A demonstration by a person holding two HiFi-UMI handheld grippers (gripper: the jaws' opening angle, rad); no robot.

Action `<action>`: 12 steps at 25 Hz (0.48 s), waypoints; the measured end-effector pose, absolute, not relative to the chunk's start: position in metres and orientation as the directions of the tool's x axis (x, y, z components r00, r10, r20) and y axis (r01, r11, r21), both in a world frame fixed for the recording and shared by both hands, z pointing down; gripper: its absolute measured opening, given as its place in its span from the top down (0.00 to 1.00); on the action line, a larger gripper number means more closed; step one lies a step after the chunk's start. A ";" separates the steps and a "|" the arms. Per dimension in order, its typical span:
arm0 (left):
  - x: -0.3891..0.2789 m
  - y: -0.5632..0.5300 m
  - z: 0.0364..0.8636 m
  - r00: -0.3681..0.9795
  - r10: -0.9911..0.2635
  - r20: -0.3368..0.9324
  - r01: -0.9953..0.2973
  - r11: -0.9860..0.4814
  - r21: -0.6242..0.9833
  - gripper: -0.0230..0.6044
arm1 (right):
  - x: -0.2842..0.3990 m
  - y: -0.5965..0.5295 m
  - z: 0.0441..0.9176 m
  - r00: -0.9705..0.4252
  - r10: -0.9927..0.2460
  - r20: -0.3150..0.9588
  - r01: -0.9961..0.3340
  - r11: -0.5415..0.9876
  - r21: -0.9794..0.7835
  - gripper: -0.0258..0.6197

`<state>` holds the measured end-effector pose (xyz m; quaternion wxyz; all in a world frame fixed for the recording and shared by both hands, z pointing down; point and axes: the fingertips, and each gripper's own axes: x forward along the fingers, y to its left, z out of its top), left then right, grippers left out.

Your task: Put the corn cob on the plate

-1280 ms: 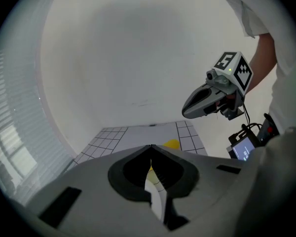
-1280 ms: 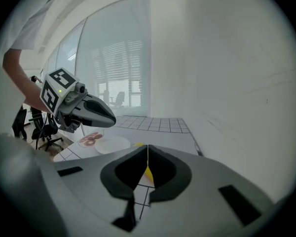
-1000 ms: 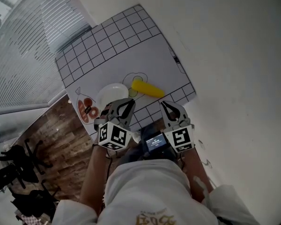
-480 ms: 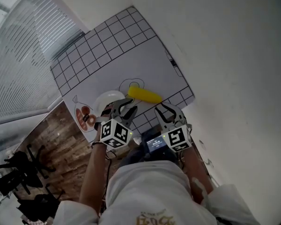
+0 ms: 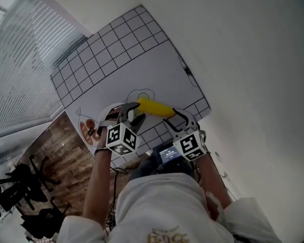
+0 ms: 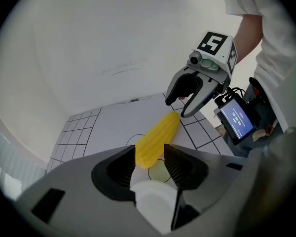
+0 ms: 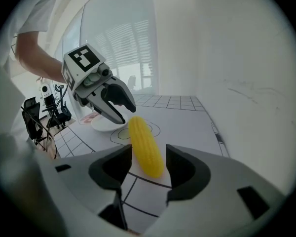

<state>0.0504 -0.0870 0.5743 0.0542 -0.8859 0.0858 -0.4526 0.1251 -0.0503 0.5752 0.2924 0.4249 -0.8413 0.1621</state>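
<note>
- Both grippers have dropped toward the mat point(image 5: 142, 59) since a second ago, closing in on the corn cob point(image 5: 156, 108) from the near side, and the jaws of both have just been opening.
- The left gripper point(image 5: 133, 113) hangs over the cob's left end with its jaws spread. In the left gripper view the yellow tip shows between them, but neither pad presses on it.
- The right gripper point(image 5: 181, 119) is angled down at the cob's right end, jaws likewise apart. In the right gripper view the cob lies lengthwise in the gap, untouched.
- The corn cob rests flat on the gridded white mat, across a drawn outline, not yet on the plate point(image 7: 104, 125).
- The white plate sits just beside the cob's left end, partly hidden under the left gripper in the head view.
- A printed food picture point(image 5: 86, 128) marks the mat's corner beyond the plate.
- A small lit screen point(image 5: 168, 154) sits at the person's waist, between the two marker cubes.
</note>
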 end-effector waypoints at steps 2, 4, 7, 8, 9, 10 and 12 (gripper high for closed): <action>0.051 -0.089 0.577 0.569 -0.171 0.804 -0.070 -0.985 -0.160 0.66 | 0.123 -0.055 0.580 -0.477 -0.604 0.638 -0.800 0.600 -0.031 0.62; 0.051 -0.092 0.582 0.558 -0.143 0.817 -0.037 -0.988 -0.148 0.62 | 0.122 -0.059 0.585 -0.479 -0.584 0.655 -0.787 0.617 -0.026 0.59; 0.053 -0.094 0.589 0.530 -0.103 0.842 0.026 -0.990 -0.138 0.59 | 0.119 -0.063 0.591 -0.486 -0.554 0.676 -0.762 0.647 -0.016 0.57; 0.053 -0.094 0.591 0.523 -0.084 0.848 0.047 -0.991 -0.126 0.58 | 0.117 -0.063 0.594 -0.489 -0.543 0.683 -0.753 0.658 -0.016 0.57; 0.055 -0.093 0.592 0.516 -0.061 0.854 0.067 -0.992 -0.111 0.57 | 0.115 -0.064 0.596 -0.493 -0.531 0.689 -0.744 0.668 -0.018 0.56; 0.056 -0.091 0.594 0.508 -0.037 0.861 0.087 -0.992 -0.095 0.57 | 0.113 -0.065 0.599 -0.500 -0.518 0.694 -0.734 0.679 -0.023 0.56; 0.057 -0.090 0.597 0.487 -0.005 0.874 0.123 -0.990 -0.074 0.56 | 0.109 -0.067 0.604 -0.517 -0.491 0.701 -0.714 0.699 -0.037 0.55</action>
